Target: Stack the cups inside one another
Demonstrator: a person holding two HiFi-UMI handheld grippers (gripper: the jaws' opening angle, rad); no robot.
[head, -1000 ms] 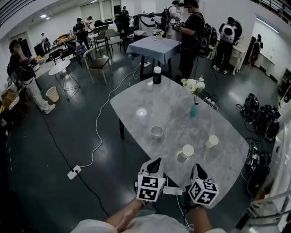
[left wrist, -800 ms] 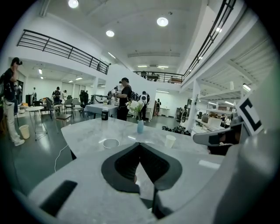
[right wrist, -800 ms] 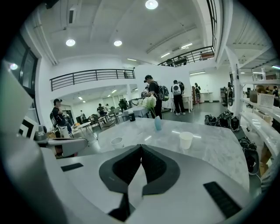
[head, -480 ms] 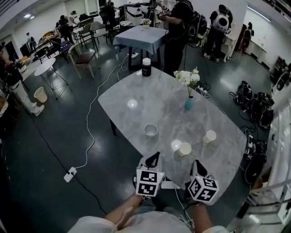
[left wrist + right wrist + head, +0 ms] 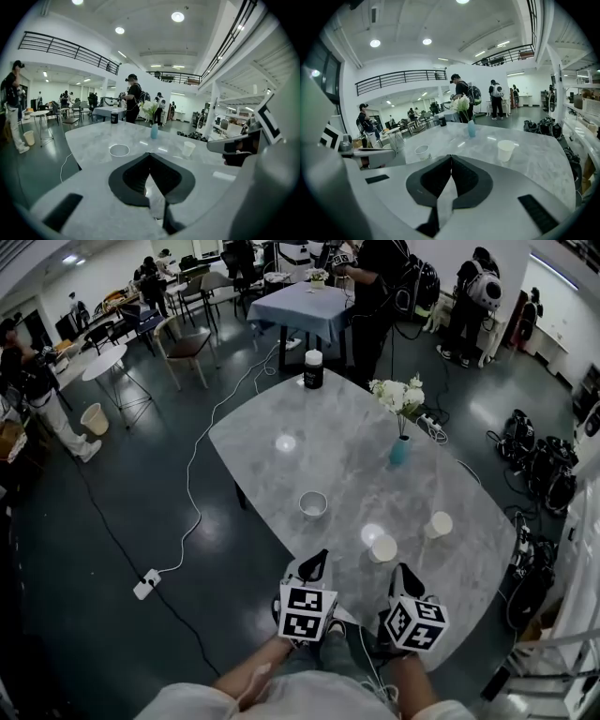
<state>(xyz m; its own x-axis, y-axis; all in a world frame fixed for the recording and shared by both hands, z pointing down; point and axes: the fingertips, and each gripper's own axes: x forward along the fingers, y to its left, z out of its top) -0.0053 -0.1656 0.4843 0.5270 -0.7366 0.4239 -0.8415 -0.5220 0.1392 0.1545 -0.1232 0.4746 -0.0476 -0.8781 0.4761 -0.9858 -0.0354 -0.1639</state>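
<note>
Both grippers are closed and hold nothing. The left gripper (image 5: 317,564) shows its dark jaws meeting at the tips in its own view (image 5: 150,157), with only bare tabletop beyond them. The right gripper (image 5: 405,572) has its jaws pressed together in the same way (image 5: 451,159). They hover side by side over the near edge of the grey marbled table (image 5: 272,465), each pointing forward and somewhat downward, not touching any cup. Three cups stand apart on the table, none inside another. A grey cup (image 5: 313,504) sits ahead of the left gripper, toward the left edge of the table. A pale cup (image 5: 382,548) is the nearest, just ahead and between the two grippers. A second pale cup (image 5: 438,524) stands off to the right, showing clearly in the right gripper view (image 5: 505,150). Farther back are a small blue vase (image 5: 400,451) of white flowers (image 5: 398,395) and, at the far end, a dark jar (image 5: 313,369) with a white lid.
</note>
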